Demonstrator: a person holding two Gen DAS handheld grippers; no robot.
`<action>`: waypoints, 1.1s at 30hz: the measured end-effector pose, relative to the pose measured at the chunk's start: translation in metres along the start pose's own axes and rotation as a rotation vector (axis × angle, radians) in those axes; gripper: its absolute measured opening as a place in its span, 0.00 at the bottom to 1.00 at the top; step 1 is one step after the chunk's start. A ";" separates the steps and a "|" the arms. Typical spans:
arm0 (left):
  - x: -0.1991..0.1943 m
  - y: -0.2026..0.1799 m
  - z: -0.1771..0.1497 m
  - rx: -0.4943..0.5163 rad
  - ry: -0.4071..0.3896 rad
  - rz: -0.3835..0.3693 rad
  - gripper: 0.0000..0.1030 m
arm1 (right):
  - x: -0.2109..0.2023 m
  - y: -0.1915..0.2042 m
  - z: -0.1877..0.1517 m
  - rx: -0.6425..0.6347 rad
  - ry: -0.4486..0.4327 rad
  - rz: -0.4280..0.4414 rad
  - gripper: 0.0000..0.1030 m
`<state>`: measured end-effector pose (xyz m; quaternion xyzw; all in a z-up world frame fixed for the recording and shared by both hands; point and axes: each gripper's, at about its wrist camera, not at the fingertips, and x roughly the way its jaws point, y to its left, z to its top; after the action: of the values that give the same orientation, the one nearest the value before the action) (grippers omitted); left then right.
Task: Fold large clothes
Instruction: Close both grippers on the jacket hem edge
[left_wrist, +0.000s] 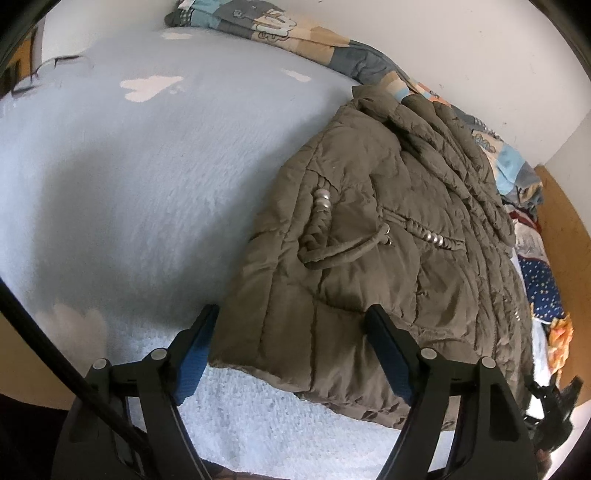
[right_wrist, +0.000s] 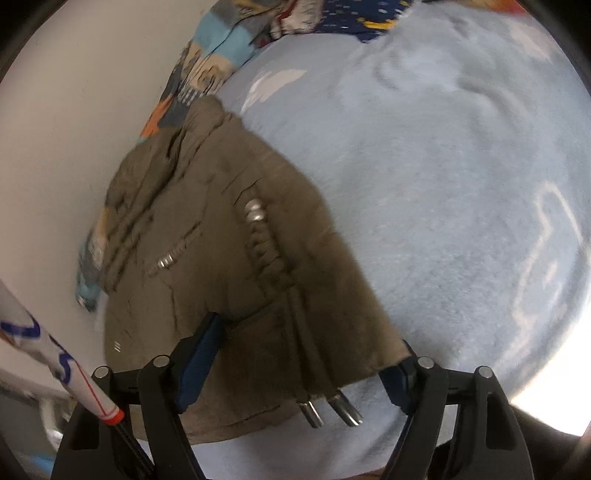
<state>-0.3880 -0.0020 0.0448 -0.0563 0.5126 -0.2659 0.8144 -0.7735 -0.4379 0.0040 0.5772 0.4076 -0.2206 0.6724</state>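
Observation:
An olive-brown quilted jacket (left_wrist: 369, 206) lies folded on a light blue fluffy bedcover (left_wrist: 129, 184), close to the wall. It has braided cords with silver beads and a drawstring. My left gripper (left_wrist: 291, 310) stands wide over the jacket's near corner. Its left finger is beside the jacket's edge and its right finger is above the fabric. In the right wrist view my right gripper (right_wrist: 310, 330) straddles another near corner of the jacket (right_wrist: 221, 240). The right fingertip is partly hidden behind the hem. The drawstring's two metal ends (right_wrist: 332, 410) hang over that hem.
A patterned quilt (left_wrist: 258, 22) runs along the white wall behind the jacket. A heap of coloured clothes (left_wrist: 543, 288) lies at the bed's right end. In the right wrist view, a white tube with blue print (right_wrist: 55, 354) crosses the lower left. The bedcover (right_wrist: 443, 184) stretches to the right.

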 end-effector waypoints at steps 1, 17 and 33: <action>0.000 -0.002 0.000 0.013 -0.006 0.009 0.76 | 0.001 0.003 -0.001 -0.019 -0.001 -0.006 0.67; 0.008 -0.033 -0.012 0.185 -0.118 0.195 0.73 | 0.005 0.061 -0.026 -0.435 -0.084 -0.228 0.26; 0.016 -0.047 -0.013 0.249 -0.158 0.287 0.82 | 0.008 0.054 -0.024 -0.381 -0.071 -0.195 0.34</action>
<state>-0.4120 -0.0471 0.0431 0.0974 0.4130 -0.2032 0.8824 -0.7348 -0.4011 0.0296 0.3894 0.4719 -0.2235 0.7588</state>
